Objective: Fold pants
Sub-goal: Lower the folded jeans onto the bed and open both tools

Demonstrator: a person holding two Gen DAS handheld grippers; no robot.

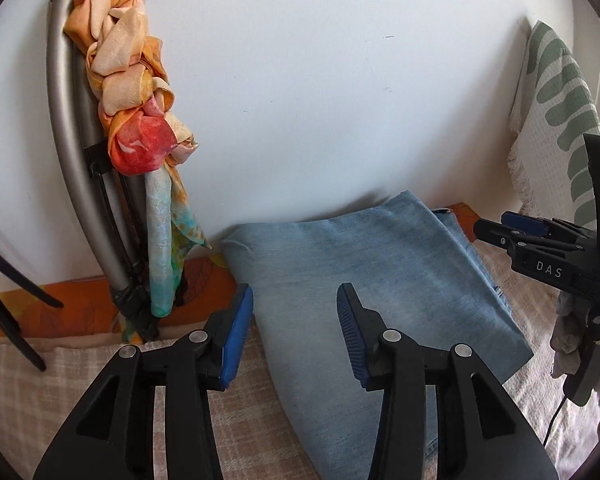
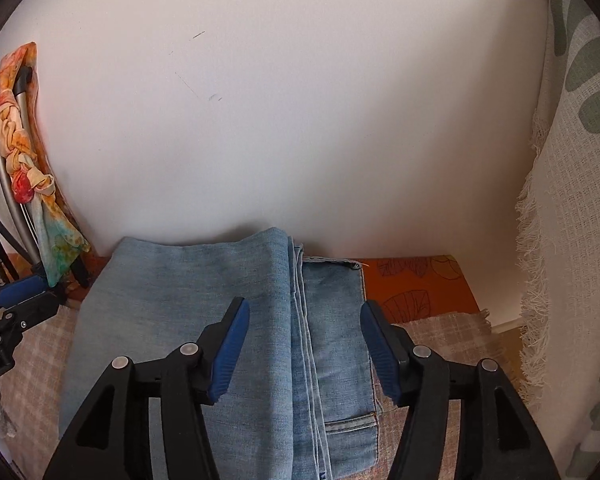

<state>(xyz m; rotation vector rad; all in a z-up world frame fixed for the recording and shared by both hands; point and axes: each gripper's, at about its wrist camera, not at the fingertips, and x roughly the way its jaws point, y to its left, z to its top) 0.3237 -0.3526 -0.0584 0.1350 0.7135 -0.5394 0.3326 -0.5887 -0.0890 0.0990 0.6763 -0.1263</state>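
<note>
So the pants (image 2: pixel 204 320) here are light blue jeans, already folded into a flat stack and lying on a beige checked cover (image 2: pixel 32 360), with the far edge of the stack pushed right up against a white wall (image 2: pixel 300 120).

Left gripper (image 1: pixel 296 334): its fingers are apart, a middling gap, nothing pinched. The left finger (image 1: pixel 236 336) sits just off the jeans' near-left edge over the beige cover, the right finger (image 1: pixel 351 336) is over the denim itself. Can't tell if the tips actually touch the cloth or just hover over it.

Right gripper (image 2: pixel 303 348): fingers spread wider than the left one's, also gripping nothing. Between them you see the stacked seam edges of the fold and a lower layer with a pocket (image 2: pixel 351 428) peeking out close to the right finger's base. Left finger (image 2: pixel 228 348) is over the top layer, right finger (image 2: pixel 379 352) sits right at the jeans' right-hand edge, where denim meets cover.

Past the right fingers' tips there's an orange sheet with a leaf print (image 2: pixel 415 284) running along the wall. Further right of that hangs a white woven throw with green shapes and a fringe (image 2: pixel 571 240).

Off to the left of the left fingers, a grey metal tube frame (image 1: pixel 66 152) leans on the wall with a knotted orange-and-red scarf (image 1: pixel 128 92) tied round it, and a black tripod leg (image 1: pixel 8 316) pokes in at the edge.

Each gripper shows up at the side of the other's view, roughly level across the stack.
</note>
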